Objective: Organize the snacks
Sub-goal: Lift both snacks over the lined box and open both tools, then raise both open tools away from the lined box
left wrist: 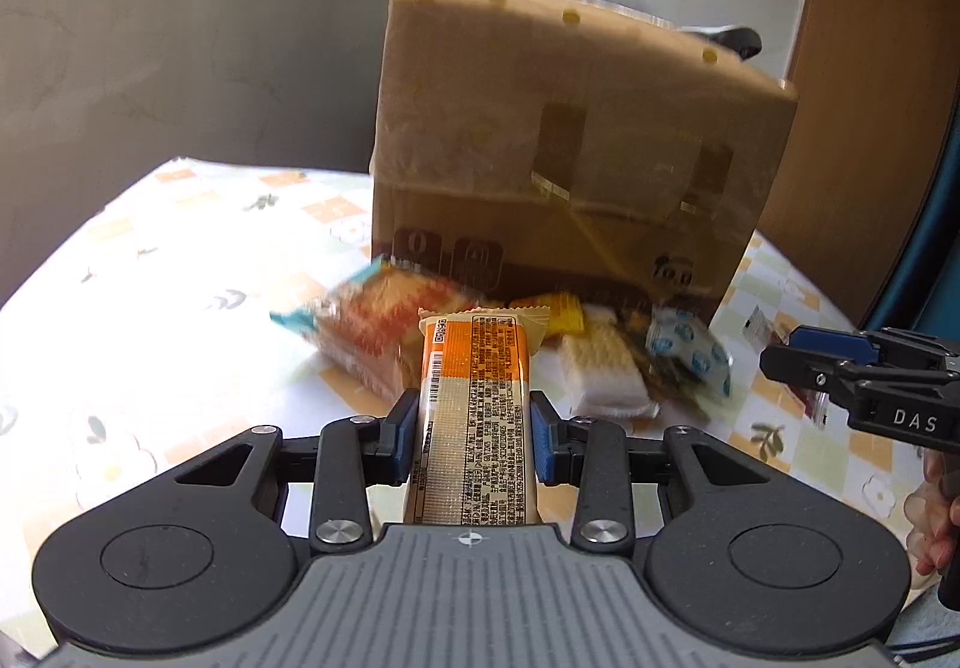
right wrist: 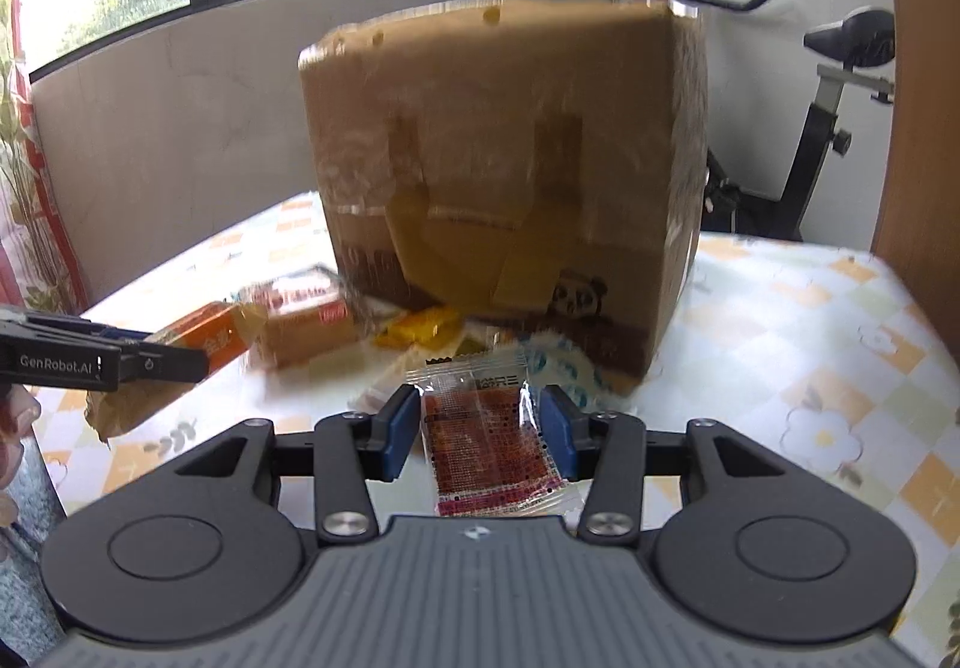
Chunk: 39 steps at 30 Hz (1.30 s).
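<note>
Left gripper clamped on orange wafer pack; right gripper clamped on red sachet, both above bench.

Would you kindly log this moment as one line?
left gripper: shut on orange bar | right gripper: shut on red packet | box: behind snacks

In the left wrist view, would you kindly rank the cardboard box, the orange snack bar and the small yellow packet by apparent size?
1. Cardboard box
2. Orange snack bar, though being nearest the camera enlarges it
3. Small yellow packet
</note>
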Available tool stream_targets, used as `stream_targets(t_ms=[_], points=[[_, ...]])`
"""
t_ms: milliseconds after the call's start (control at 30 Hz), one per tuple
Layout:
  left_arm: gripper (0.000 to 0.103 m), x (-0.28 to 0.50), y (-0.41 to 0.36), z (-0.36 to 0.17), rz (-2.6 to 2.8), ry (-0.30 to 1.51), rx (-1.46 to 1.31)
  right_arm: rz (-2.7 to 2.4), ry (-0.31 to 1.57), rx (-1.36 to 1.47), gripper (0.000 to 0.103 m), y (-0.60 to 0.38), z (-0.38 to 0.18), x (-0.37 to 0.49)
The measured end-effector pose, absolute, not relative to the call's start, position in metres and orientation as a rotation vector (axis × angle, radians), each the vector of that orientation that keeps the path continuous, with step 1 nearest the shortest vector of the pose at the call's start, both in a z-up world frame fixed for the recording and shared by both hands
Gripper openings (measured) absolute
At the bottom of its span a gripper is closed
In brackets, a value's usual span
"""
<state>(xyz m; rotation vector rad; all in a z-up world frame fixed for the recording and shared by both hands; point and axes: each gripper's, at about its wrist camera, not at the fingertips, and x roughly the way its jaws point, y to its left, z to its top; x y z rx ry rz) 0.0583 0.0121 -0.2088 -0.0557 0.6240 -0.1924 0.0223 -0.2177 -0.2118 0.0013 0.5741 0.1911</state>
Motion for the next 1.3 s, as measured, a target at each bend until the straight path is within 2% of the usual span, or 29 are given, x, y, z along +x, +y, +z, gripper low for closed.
stream_targets(t_ms=[533, 733, 1033, 1100, 1167, 1200, 1300], points=[[0.039, 0.129, 0.000, -0.080, -0.225, 0.310, -0.100, 0.215, 0.258, -0.074, 0.047, -0.225, -0.092, 0.108], [0.039, 0.177, -0.012, -0.059, -0.221, 0.299, -0.094, 0.208, 0.289, -0.054, 0.047, -0.227, -0.087, 0.160], [0.039, 0.240, -0.015, -0.065, -0.204, 0.403, -0.093, 0.224, 0.402, 0.041, 0.048, -0.236, -0.102, 0.214], [0.041, 0.247, -0.015, -0.069, -0.209, 0.434, -0.091, 0.226, 0.421, 0.031, 0.051, -0.235, -0.104, 0.218], [0.057, 0.249, -0.016, -0.071, -0.224, 0.440, -0.074, 0.209, 0.431, 0.022, 0.053, -0.234, -0.105, 0.217], [0.060, 0.248, -0.016, -0.072, -0.227, 0.442, -0.062, 0.199, 0.430, 0.028, 0.053, -0.233, -0.105, 0.215], [0.062, 0.238, -0.013, -0.070, -0.231, 0.439, -0.047, 0.169, 0.427, 0.052, 0.055, -0.234, -0.101, 0.202]])
